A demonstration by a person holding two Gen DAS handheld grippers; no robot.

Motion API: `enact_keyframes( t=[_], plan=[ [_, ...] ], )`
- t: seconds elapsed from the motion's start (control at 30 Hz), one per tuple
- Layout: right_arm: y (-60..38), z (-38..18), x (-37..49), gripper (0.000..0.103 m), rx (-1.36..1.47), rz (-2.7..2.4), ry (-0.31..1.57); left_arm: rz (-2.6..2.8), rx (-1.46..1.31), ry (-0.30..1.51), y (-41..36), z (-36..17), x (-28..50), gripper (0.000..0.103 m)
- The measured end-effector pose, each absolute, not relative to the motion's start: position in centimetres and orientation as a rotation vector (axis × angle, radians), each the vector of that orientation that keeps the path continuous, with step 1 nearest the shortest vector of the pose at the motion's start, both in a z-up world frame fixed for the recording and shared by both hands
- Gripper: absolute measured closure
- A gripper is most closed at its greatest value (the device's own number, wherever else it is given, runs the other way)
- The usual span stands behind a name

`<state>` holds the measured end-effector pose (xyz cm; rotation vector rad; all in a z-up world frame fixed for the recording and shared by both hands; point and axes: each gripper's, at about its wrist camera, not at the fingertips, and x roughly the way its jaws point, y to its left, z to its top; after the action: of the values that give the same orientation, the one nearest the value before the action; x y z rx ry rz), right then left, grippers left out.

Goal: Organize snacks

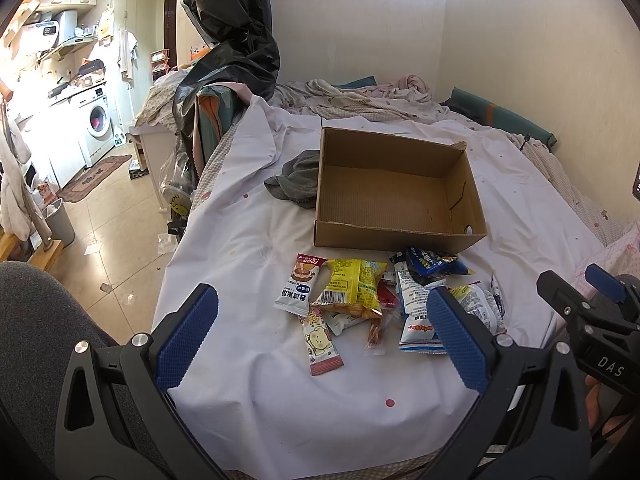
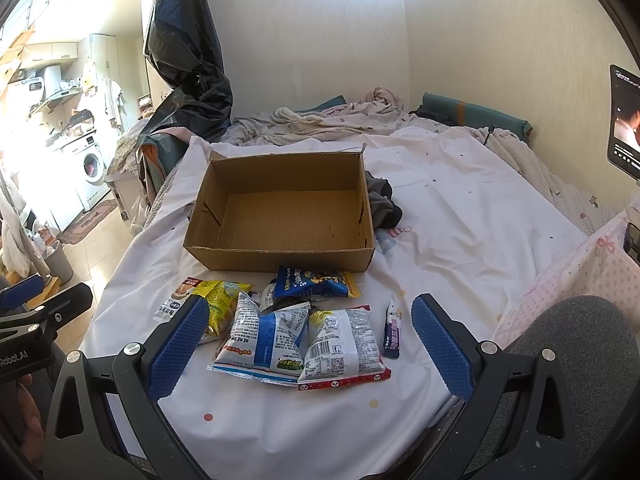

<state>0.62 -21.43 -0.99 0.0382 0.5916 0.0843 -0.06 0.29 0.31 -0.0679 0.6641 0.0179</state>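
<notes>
An empty open cardboard box [image 1: 394, 188] [image 2: 280, 216] stands on a white bed sheet [image 1: 248, 392] [image 2: 460, 216]. Several snack packets lie in a loose pile in front of it: a yellow packet [image 1: 354, 286] [image 2: 220, 300], a dark blue packet [image 1: 432, 260] [image 2: 314, 282], a white-and-blue packet [image 2: 264, 338], a white-and-red packet [image 2: 344, 346], a white stick packet [image 1: 298, 284] and a small purple one [image 2: 393, 330]. My left gripper [image 1: 320, 332] is open and empty, just short of the pile. My right gripper [image 2: 308, 340] is open and empty, its fingers on either side of the near packets.
A grey cloth [image 1: 298, 178] [image 2: 382, 200] lies beside the box. Rumpled bedding [image 1: 360, 96] and a green pillow [image 2: 476, 116] lie at the far end by the wall. A black plastic bag [image 1: 232, 40] hangs at the bed's left. A screen [image 2: 624, 120] stands at right.
</notes>
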Motion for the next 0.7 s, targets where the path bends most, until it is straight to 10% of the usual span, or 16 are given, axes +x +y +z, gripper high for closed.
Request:
enact_keyframes(
  t=[0.7],
  plan=[
    [-21.58,-1.07,0.74,0.0,0.037,0.082,0.595,0.02,-0.07,0.665,0.47,0.31,-0.04,0.0]
  ],
)
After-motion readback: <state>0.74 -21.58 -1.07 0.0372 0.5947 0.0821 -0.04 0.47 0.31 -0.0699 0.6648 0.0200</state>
